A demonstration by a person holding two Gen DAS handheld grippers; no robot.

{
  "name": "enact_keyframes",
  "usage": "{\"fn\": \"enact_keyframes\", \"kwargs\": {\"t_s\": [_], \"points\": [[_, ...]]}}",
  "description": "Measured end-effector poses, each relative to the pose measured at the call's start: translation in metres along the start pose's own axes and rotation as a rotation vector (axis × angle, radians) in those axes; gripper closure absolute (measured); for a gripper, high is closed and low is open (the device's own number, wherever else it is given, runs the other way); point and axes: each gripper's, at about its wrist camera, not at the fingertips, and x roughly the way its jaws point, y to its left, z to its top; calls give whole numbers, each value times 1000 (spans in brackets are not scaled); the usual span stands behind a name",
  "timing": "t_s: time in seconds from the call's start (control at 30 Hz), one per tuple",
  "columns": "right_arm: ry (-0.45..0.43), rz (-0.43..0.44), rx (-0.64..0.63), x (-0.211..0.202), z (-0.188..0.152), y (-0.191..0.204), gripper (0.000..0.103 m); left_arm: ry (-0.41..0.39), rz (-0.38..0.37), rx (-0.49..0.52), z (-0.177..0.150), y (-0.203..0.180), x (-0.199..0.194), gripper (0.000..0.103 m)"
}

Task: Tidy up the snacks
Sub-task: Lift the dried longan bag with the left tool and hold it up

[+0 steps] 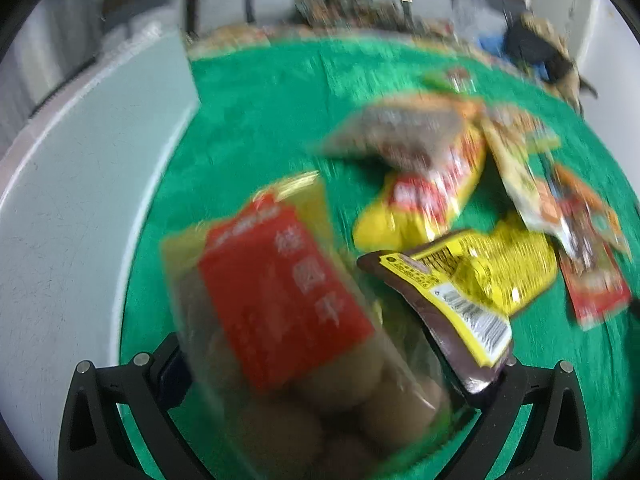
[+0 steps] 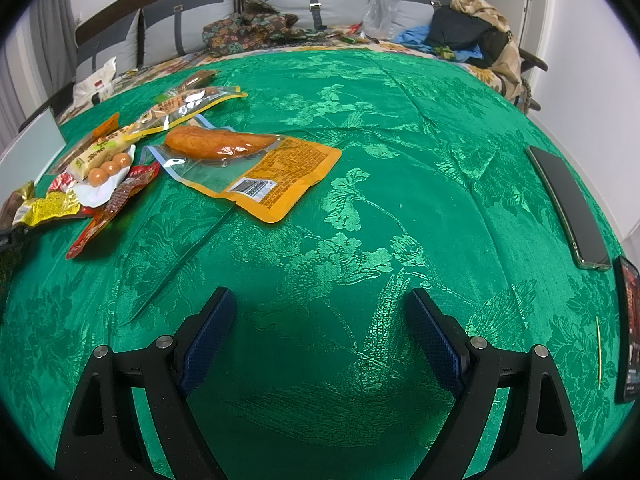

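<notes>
In the blurred left wrist view, my left gripper point(image 1: 320, 412) is shut on a clear packet with a red label point(image 1: 280, 292), holding brown round pieces, lifted above the green cloth point(image 1: 260, 120). A pile of snack packets lies to its right: a yellow one point(image 1: 424, 196) and a brown-and-yellow one point(image 1: 464, 296). In the right wrist view, my right gripper point(image 2: 320, 336) is open and empty over bare green cloth point(image 2: 400, 180). An orange packet with a fried piece point(image 2: 248, 164) lies ahead to the left, beside the snack pile point(image 2: 104, 168).
A white box point(image 1: 80, 208) stands at the left of the cloth and shows in the right wrist view too point(image 2: 28, 152). A dark phone point(image 2: 568, 204) lies at the right edge, with a dark packet point(image 2: 628, 328) and a thin stick point(image 2: 599, 352) nearby. Pillows and clothes lie behind.
</notes>
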Motion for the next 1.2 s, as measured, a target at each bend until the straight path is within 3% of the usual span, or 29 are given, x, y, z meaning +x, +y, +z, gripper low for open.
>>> {"fn": "enact_keyframes", "kwargs": {"t_s": [0.1,0.27,0.47,0.57,0.8,1.13,1.17,1.2], "points": [[0,0,0,0,0,0,13,47,-46,27,-15,5,-13,0],[0,0,0,0,0,0,13,-31,-79,46,-28,9,-38,0],[0,0,0,0,0,0,13,-20,-10,0,-7,8,-25,0],[0,0,0,0,0,0,13,42,-44,-64,-7,20,-10,0],[0,0,0,0,0,0,13,47,12,-14,-7,17,-3,0],[0,1,0,0,0,0,13,88,19,-21,3,14,0,0],[0,0,0,0,0,0,13,86,24,-31,1,15,-1,3],[0,0,0,0,0,0,13,68,17,-31,-1,14,-6,15]]}}
